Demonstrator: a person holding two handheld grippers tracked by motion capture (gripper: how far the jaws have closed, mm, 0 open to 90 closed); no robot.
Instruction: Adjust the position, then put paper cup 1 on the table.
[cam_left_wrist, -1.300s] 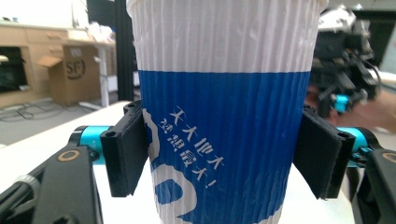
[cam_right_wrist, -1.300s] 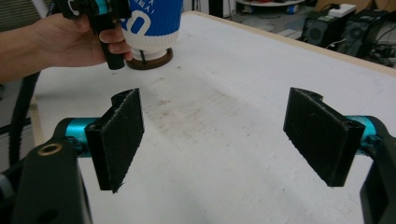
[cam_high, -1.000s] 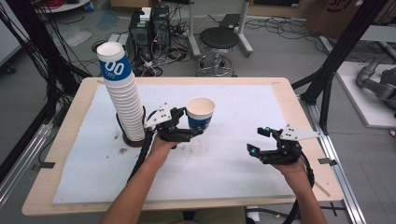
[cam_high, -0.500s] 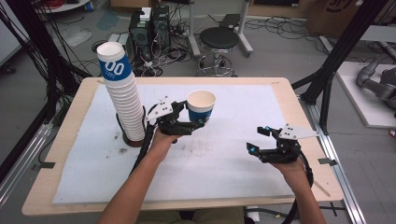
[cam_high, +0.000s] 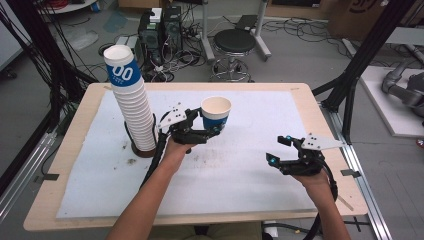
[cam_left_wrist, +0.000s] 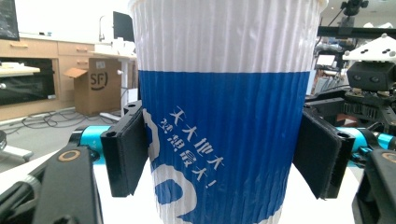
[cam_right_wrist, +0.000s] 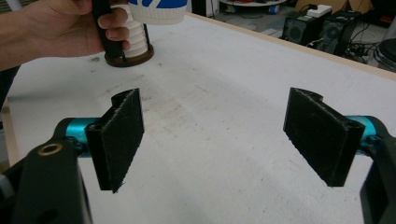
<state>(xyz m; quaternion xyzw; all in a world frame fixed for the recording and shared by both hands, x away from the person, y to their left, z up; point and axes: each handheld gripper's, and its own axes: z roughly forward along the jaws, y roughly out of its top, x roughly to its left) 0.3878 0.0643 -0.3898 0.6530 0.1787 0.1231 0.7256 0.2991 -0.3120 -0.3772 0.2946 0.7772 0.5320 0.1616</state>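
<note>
The left hand-held gripper (cam_high: 212, 131) held 1 paper cup (cam_high: 215, 113) upright above the bench (cam_high: 310, 107), its 2 black jaws clamped on the cup's blue lower band from either side. In the left gripper view the cup (cam_left_wrist: 223, 112) stood between the jaw pads (cam_left_wrist: 126, 151), with white ribbing above, a blue band with white printed characters below, and the pads touching the wall on both sides. From the high view the cup's open mouth faced up and its inside looked bare.

Just left of that gripper, a tall stack of cups (cam_high: 132, 100) of the same kind rose from a dark round base (cam_high: 143, 150) on the white mat (cam_high: 250, 175) that covered the bench. The stack leaned slightly away from the held cup. The 2 were near but apart.

The right hand-held gripper (cam_high: 280, 150) hovered low over the right part of the mat, well apart from the cup. In the right gripper view its jaws stood wide apart with nothing between them, bare stained mat (cam_right_wrist: 210, 121) showing in the gap. Farther off in that view, the person's left hand (cam_right_wrist: 65, 28) gripped its handle beside the foot of the stack (cam_right_wrist: 135, 39).

Beyond the bench stood a black stool (cam_high: 235, 42) on the floor.
</note>
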